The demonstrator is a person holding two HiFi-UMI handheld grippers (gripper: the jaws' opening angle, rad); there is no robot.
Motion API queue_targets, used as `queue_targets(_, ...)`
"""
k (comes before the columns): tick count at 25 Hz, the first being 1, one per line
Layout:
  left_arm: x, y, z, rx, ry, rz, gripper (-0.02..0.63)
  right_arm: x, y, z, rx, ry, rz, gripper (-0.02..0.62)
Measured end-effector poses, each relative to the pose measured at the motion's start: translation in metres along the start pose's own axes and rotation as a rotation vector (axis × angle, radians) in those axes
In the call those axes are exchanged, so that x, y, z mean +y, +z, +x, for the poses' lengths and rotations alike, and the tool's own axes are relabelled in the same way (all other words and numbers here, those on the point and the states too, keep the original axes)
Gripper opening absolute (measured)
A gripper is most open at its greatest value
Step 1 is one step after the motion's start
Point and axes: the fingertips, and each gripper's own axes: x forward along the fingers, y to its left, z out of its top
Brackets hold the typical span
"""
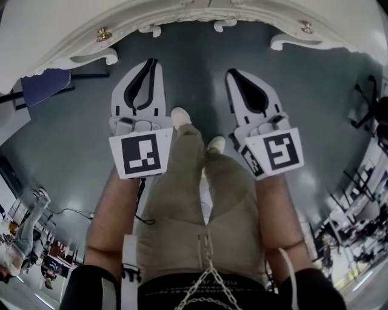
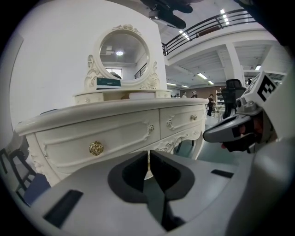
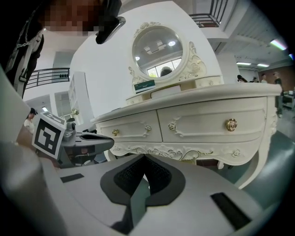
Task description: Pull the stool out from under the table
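A white carved dressing table (image 1: pixel 200 13) with gold knobs (image 1: pixel 103 34) fills the top of the head view. No stool shows clearly in any view; the space under the table is mostly hidden, with only a dark shape (image 3: pixel 209 162) low behind the apron. My left gripper (image 1: pixel 153 61) and right gripper (image 1: pixel 231 71) are held side by side, short of the table's front, pointing at it. Both are shut with nothing between the jaws. The left gripper (image 2: pixel 148 152) faces the left drawer (image 2: pixel 97 143). The right gripper (image 3: pixel 144 157) faces the table's carved apron (image 3: pixel 184 151).
An oval mirror (image 2: pixel 123 54) stands on the table top. A blue seat (image 1: pixel 45 83) lies at the left by the table's corner, and a black stand (image 1: pixel 371 103) at the right. The person's feet (image 1: pixel 180 116) rest on the grey floor (image 1: pixel 73 139) between the grippers.
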Motion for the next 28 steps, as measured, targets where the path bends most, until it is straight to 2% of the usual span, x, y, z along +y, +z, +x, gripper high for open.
queue_targets(4, 0.001, -0.019, 0.014, 0.041, -0.014, 0.024, 0.017, -0.017, -0.011, 0.021, 0.008, -0.014, -0.029, 0.003)
queue_targets(11, 0.006, -0.087, 0.048, 0.118, 0.022, 0.049, 0.017, -0.062, -0.059, 0.064, 0.034, -0.058, -0.113, 0.003)
queue_targets(15, 0.003, -0.113, 0.068, 0.137, 0.041, 0.018, 0.017, -0.089, -0.082, 0.075, 0.032, -0.106, -0.103, 0.003)
queue_targets(21, 0.006, -0.135, 0.096, 0.129, 0.081, 0.011, 0.017, -0.117, -0.114, 0.095, 0.038, -0.133, -0.09, 0.003)
queue_targets(28, 0.018, -0.189, 0.141, 0.115, 0.104, 0.002, 0.017, -0.142, -0.159, 0.144, 0.022, -0.144, -0.131, 0.003)
